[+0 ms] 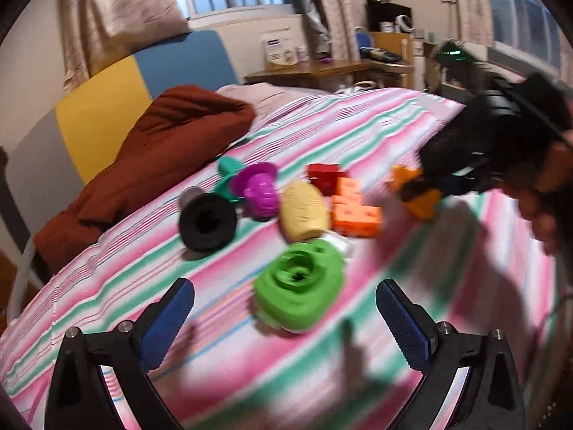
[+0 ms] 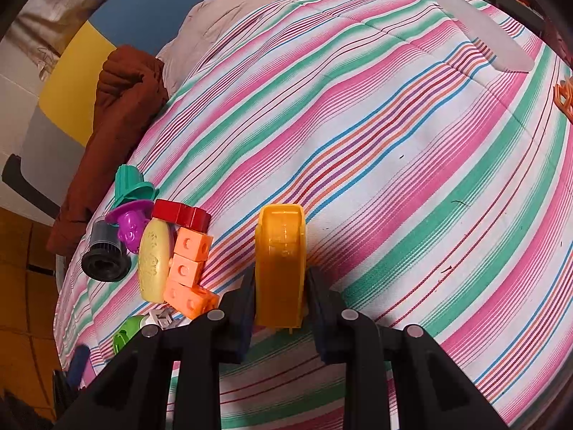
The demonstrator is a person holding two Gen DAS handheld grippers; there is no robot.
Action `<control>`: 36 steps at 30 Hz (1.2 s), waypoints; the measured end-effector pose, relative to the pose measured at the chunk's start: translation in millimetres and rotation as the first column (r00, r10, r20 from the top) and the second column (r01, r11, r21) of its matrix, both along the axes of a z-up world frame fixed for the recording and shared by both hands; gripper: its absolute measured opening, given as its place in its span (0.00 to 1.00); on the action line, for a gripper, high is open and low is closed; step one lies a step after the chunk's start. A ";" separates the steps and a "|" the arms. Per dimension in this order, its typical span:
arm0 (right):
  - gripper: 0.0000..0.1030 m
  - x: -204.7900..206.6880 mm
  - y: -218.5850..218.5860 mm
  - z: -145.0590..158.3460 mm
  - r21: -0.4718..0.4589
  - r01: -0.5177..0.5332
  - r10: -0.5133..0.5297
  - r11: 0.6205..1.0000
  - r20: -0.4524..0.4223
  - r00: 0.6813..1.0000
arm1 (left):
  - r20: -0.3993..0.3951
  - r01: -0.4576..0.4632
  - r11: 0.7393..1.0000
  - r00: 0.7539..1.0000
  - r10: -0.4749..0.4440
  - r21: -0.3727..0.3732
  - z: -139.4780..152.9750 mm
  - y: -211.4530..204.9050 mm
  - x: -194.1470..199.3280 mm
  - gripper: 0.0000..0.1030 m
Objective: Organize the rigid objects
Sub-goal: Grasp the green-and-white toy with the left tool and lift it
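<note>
A cluster of plastic toys lies on the striped bedspread [image 1: 376, 136]: a green round piece [image 1: 299, 285], a black cup [image 1: 207, 222], a purple piece [image 1: 259, 190], a teal piece [image 1: 225, 175], a yellow oval [image 1: 304, 215], orange blocks [image 1: 354, 208] and a red block [image 1: 326, 175]. My left gripper [image 1: 284, 317] is open just in front of the green piece. My right gripper [image 2: 279, 286] is shut on an orange-yellow piece [image 2: 281, 261], right of the cluster; it also shows in the left wrist view [image 1: 417, 188].
A brown blanket [image 1: 161, 150] is bunched at the bed's left side near the coloured headboard [image 1: 107, 107]. An orange item [image 2: 565, 98] lies at the bed's far right edge. A desk [image 1: 322, 68] stands behind the bed.
</note>
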State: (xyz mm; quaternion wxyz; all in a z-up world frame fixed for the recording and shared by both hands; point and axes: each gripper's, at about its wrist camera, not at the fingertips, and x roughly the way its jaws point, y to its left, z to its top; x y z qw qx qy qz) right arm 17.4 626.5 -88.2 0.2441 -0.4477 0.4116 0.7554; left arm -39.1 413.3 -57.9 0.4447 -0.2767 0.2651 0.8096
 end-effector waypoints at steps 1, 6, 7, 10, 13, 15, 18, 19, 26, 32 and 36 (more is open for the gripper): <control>0.26 0.6 0.3 0.2 0.001 -0.001 0.001 1.000 0.001 1.000 | 0.006 0.001 1.000 1.000 -0.001 -0.018 -2.2 6.2 -3.8 0.99; 0.26 1.2 0.4 -0.1 0.001 -0.002 0.002 1.000 0.002 1.000 | -0.018 0.088 0.991 0.996 -0.091 -0.098 -14.1 27.9 0.6 0.86; 0.26 1.2 0.5 0.0 0.002 -0.003 0.003 1.000 0.002 1.000 | -0.001 0.104 0.988 0.995 -0.104 -0.114 -18.4 31.8 0.9 0.65; 0.26 1.3 0.7 0.3 0.002 -0.003 0.003 1.000 0.002 1.000 | 0.003 0.084 0.990 0.996 -0.084 -0.112 -22.4 35.3 0.3 0.62; 0.26 0.6 -0.3 0.2 0.012 -0.010 0.010 1.000 0.006 1.000 | 0.000 0.100 0.989 0.995 -0.100 -0.105 -22.7 34.8 3.3 0.62; 0.26 -0.6 -1.2 0.6 0.024 -0.019 0.018 1.000 0.015 1.000 | 0.028 0.108 0.988 0.994 -0.106 -0.110 -24.3 35.4 2.6 0.61; 0.26 -1.1 -2.0 0.9 0.032 -0.024 0.024 0.999 0.020 1.000 | 0.121 0.078 0.993 0.990 -0.067 -0.090 -27.4 36.8 -11.0 0.61; 0.26 -0.8 -1.7 0.7 0.032 -0.024 0.023 0.999 0.018 1.000 | 0.155 0.069 0.995 0.986 -0.056 -0.076 -28.5 35.4 -15.5 0.61; 0.25 -2.0 -3.9 1.5 0.057 -0.046 0.044 0.997 0.030 0.999 | 0.030 0.067 0.995 0.997 -0.065 -0.075 -28.3 27.5 13.5 0.62; 0.25 -3.7 -5.8 3.0 0.085 -0.069 0.066 0.994 0.044 0.997 | -0.053 0.082 0.994 0.995 -0.085 -0.066 -25.4 8.2 40.1 0.61; 0.25 -6.7 -9.0 4.1 0.114 -0.092 0.085 0.989 0.063 0.994 | -0.054 0.055 0.998 0.997 -0.057 -0.034 -21.6 -11.5 49.5 0.62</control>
